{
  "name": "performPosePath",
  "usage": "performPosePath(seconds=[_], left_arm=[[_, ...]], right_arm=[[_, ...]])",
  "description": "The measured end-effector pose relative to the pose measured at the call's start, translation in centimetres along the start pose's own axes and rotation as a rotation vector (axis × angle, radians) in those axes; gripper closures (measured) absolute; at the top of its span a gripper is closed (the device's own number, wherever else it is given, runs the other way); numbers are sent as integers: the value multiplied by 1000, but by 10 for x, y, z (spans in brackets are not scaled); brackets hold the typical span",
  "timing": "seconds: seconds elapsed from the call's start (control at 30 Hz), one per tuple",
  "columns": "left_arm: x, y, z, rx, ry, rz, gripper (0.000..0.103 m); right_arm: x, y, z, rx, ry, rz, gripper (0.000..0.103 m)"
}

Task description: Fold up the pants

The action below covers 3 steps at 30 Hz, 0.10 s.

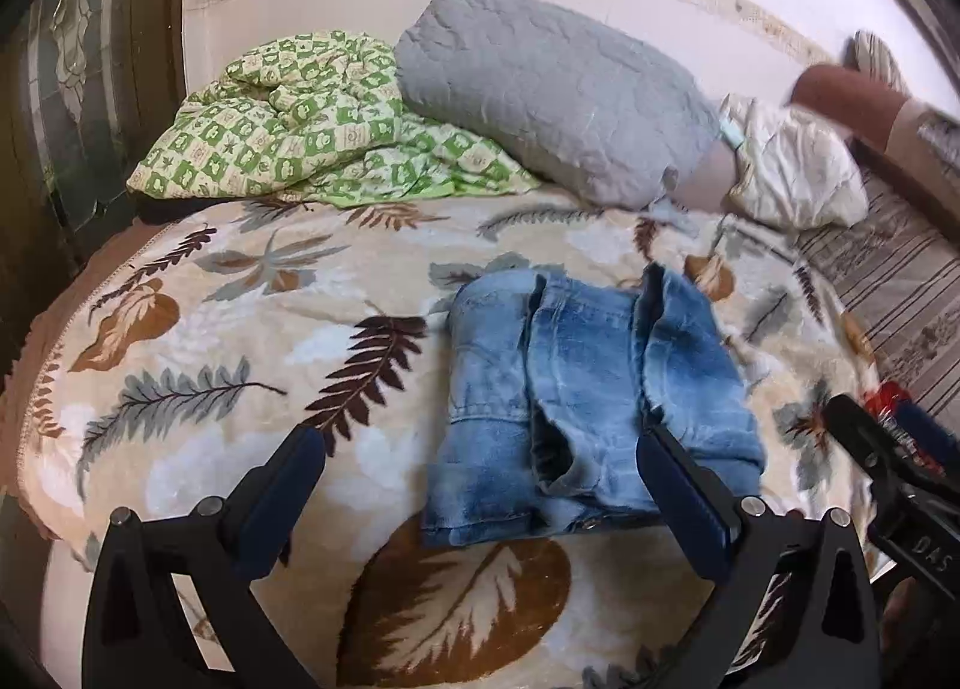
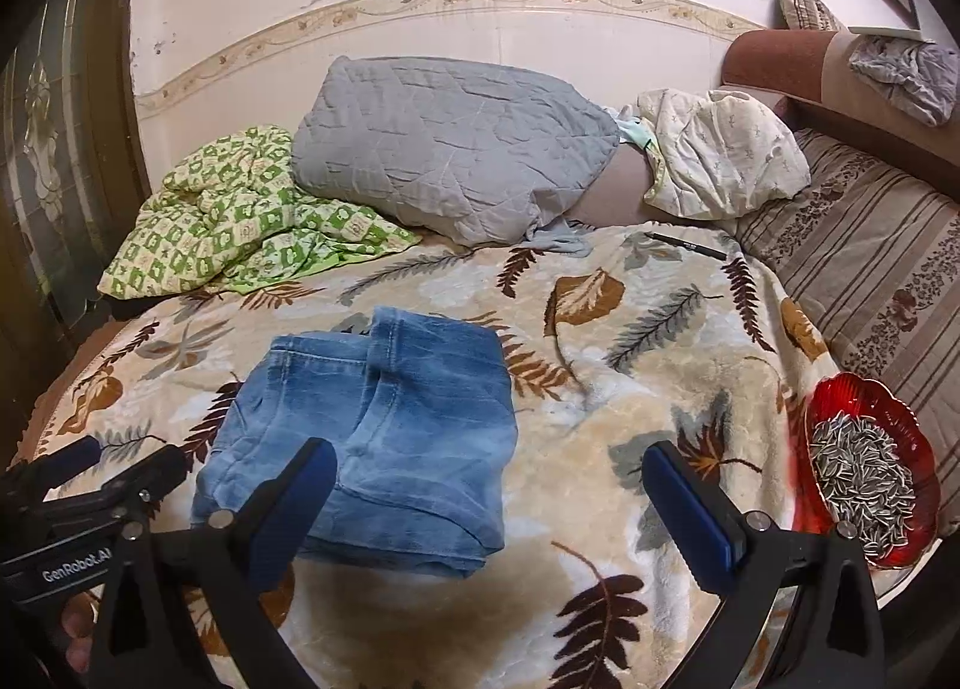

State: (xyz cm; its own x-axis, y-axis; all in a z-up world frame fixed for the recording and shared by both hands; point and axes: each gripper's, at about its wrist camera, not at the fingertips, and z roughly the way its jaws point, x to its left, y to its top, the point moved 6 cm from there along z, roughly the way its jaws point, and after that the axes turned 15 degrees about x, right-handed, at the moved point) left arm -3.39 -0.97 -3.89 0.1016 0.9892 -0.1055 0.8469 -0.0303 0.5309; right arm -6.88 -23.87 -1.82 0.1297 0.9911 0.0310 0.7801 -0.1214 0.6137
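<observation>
Lying folded on the leaf-patterned beige blanket, faded blue denim pants; left gripper and right gripper are hovering released, empty, near pants.

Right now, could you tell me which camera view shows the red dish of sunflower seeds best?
The right wrist view: the whole red dish and its seeds show at the blanket's right edge. The left wrist view shows only a blurred red sliver behind the right gripper.

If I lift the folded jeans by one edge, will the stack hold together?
Probably not: the jeans are soft denim in loose layers, so they would likely sag and unfold. The plush blanket may drag on them if pushed. Both grippers, left and right, are open; supporting two sides seems safer.
</observation>
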Motion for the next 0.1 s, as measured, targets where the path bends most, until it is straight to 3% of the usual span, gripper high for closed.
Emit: performPosePath(seconds=[0.1], left_arm=[[-1,2,-1,-2,-1,5,0]], right_arm=[[-1,1,0,-2,-1,-4,0]])
